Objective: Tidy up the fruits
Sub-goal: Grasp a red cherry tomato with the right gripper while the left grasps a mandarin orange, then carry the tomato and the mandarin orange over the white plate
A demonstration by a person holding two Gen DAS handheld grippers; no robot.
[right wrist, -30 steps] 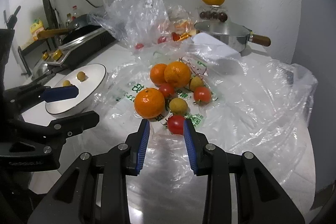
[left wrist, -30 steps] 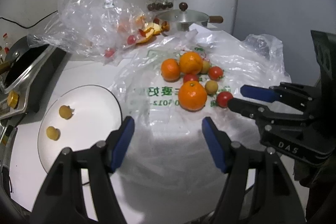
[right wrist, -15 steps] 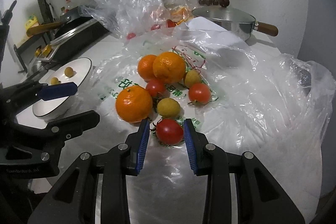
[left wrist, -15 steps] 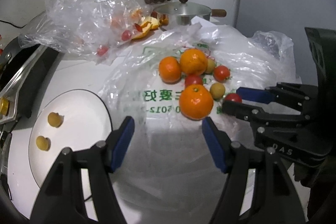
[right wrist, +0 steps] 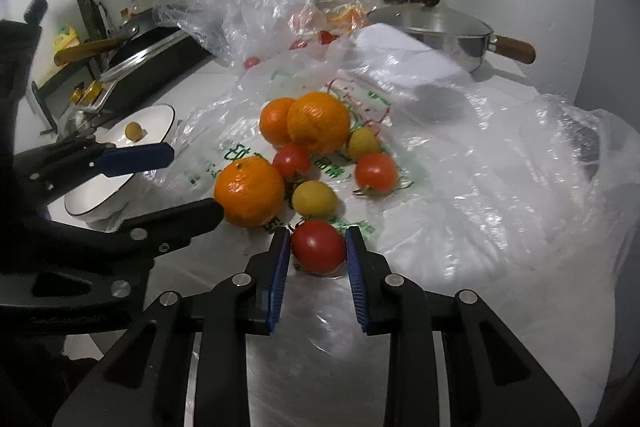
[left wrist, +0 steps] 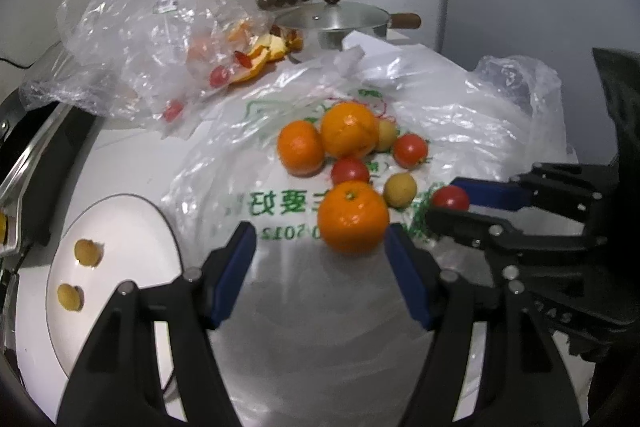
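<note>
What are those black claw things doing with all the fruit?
A person holds a gripper in each hand and is sorting fruit that lies on a plastic bag. The right gripper has just been closing its jaws around a red tomato, and its pads now touch the tomato's sides. The left gripper is open, near a big orange but not holding it. Two small yellow fruits already sit on the white plate.

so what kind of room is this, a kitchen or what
Most likely a home kitchen counter: a lidded steel saucepan with a wooden handle by the wall, a black cooktop with a pan on the left, and bottles of what look like condiments behind it.
</note>
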